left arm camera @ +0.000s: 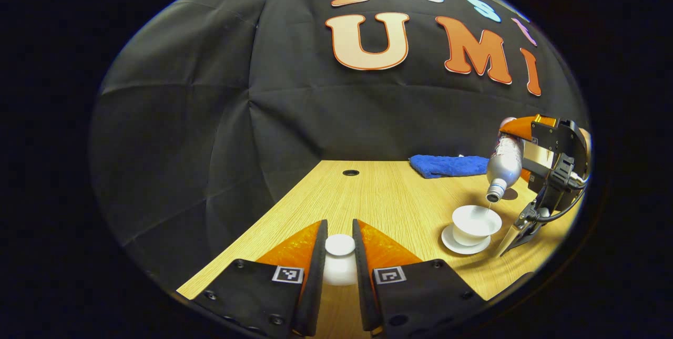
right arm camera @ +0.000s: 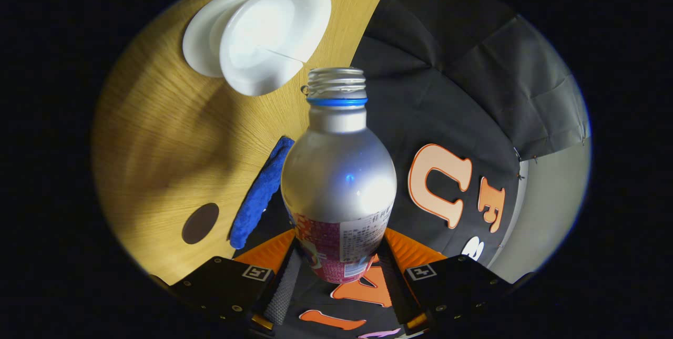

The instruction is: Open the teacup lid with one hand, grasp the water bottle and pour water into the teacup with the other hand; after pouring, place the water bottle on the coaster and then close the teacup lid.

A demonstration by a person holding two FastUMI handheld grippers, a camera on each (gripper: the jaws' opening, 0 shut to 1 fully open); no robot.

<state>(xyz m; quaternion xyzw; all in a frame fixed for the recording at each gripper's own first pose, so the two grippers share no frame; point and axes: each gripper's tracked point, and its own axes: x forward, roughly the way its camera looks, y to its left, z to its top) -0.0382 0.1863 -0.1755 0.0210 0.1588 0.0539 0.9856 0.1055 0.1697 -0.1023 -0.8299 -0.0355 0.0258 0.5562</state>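
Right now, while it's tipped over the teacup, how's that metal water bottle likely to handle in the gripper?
The water bottle looks like smooth, shiny metal, so probably stiff but slippery. The right gripper clamps only its labelled base, so the bottle might pivot. A thin stream is leaving its mouth into the teacup, so it is likely getting lighter.

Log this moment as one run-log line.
phase: pouring | left gripper: shut on teacup lid | right gripper: shut on water bottle, tilted over teacup
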